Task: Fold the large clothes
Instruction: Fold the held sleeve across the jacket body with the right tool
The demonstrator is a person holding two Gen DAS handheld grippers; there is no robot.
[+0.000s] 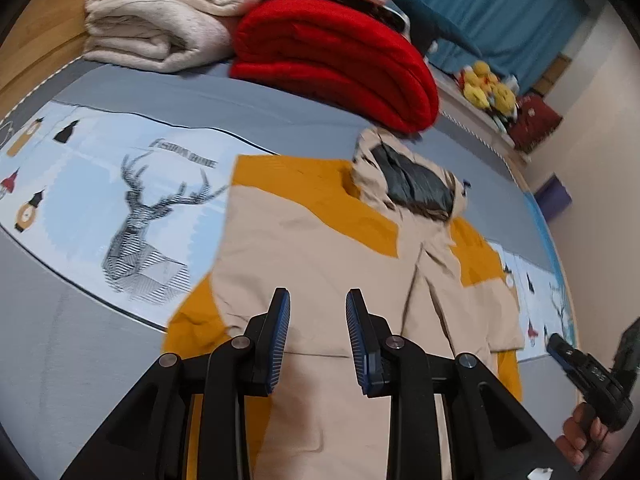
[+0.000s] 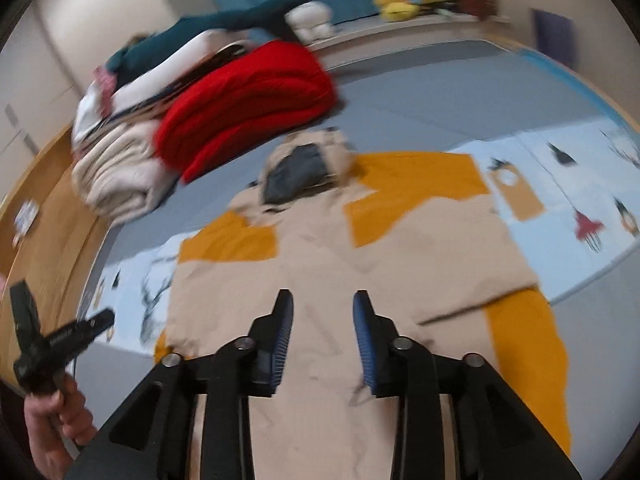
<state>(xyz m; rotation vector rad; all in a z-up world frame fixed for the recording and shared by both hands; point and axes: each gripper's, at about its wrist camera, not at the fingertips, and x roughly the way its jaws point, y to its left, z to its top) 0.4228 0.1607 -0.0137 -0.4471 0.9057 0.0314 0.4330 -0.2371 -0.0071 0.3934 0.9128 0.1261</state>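
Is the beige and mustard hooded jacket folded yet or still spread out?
Partly folded: the beige and mustard hooded jacket lies flat on the bed, sleeves apparently tucked in, hood spread at top.

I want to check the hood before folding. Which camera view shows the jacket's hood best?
The left wrist view: the hood is sharp there, its dark lining clearly visible. The right wrist view shows the same hood, but blurred by motion.
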